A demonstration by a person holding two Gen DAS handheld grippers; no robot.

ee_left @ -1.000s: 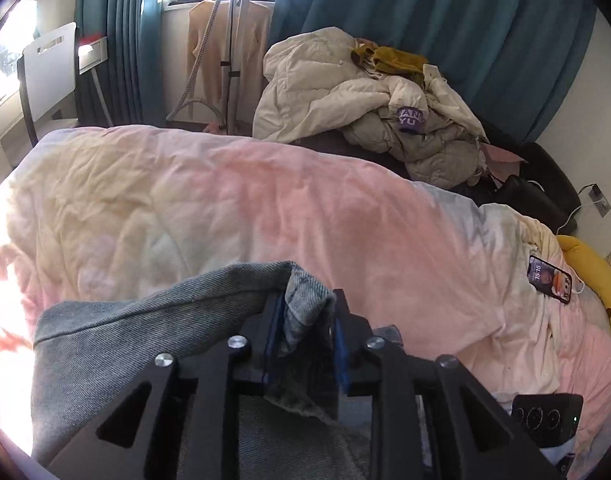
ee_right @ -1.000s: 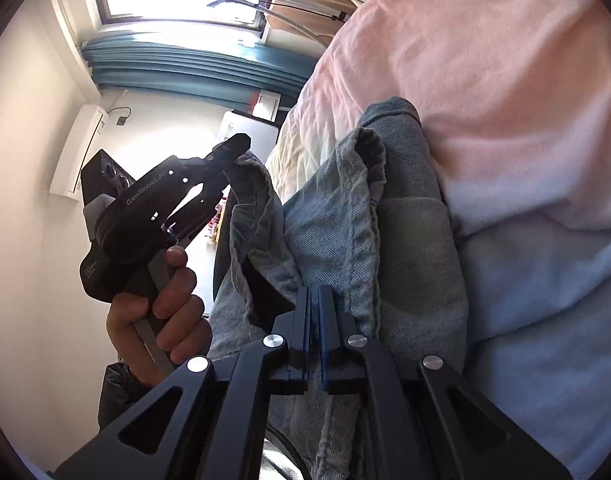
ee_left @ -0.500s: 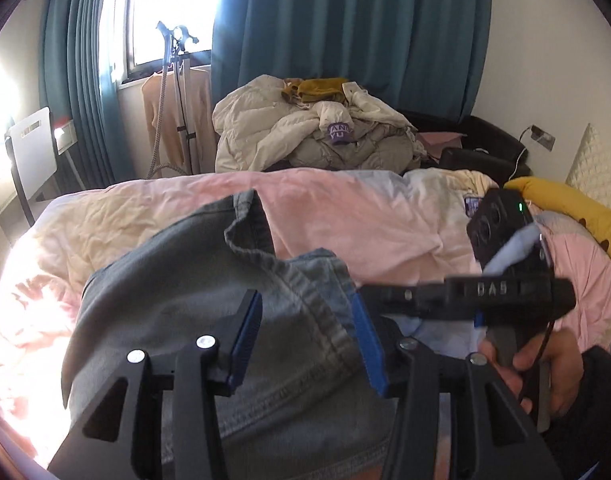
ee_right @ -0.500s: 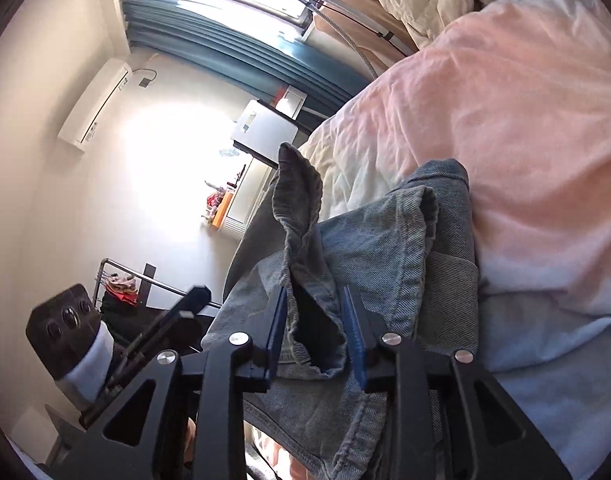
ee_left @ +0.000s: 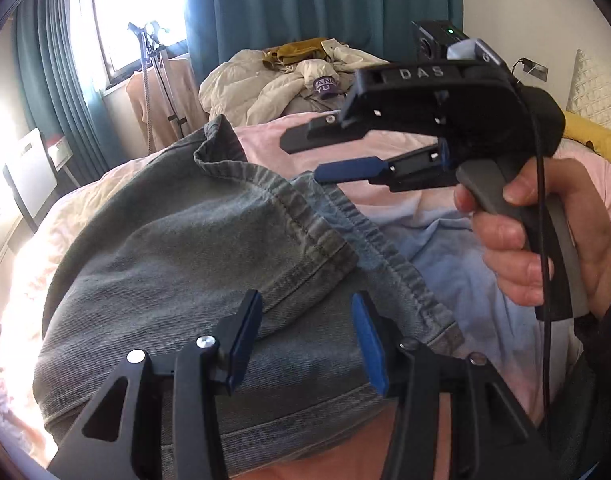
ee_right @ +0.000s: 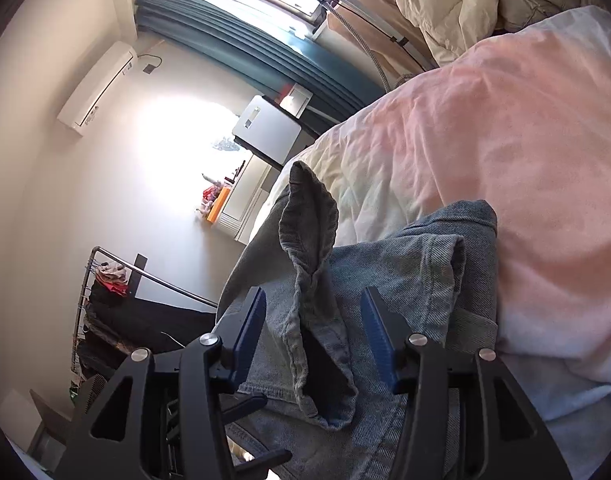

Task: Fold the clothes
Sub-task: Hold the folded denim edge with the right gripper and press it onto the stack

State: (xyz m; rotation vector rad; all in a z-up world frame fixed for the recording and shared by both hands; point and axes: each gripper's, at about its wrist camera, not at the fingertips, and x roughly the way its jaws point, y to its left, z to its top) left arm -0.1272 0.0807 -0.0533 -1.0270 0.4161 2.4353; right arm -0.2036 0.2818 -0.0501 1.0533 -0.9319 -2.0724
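Across the whole lower half of my left wrist view lies the bed (ee_left: pixel 409 144), its pink and cream cover rumpled, and the jeans (ee_left: pixel 177 264) sit on it, filling the frame from 9 o'clock through 6 o'clock. I see the denim folded over itself, with a seamed edge running from 11 o'clock down toward 4 o'clock. At 12 o'clock behind the bed a pile of pale coats (ee_left: pixel 273 84) rests in front of the teal curtain (ee_left: pixel 321 0).

My left gripper (ee_left: pixel 305 344) hangs over the jeans at 6 o'clock with its jaws moderately apart; I see denim behind the gap, but the blue pads press on nothing. At 2 o'clock in that view the right gripper (ee_left: pixel 329 156) is turned on its side above the cloth, carried by a hand (ee_left: pixel 545 240) at 3 o'clock.

From the right wrist view, my right gripper (ee_right: pixel 313 336) has its jaws opening, and a standing ridge of the jeans (ee_right: pixel 313 264) runs up between the pads toward 12 o'clock with a gap on either side of it
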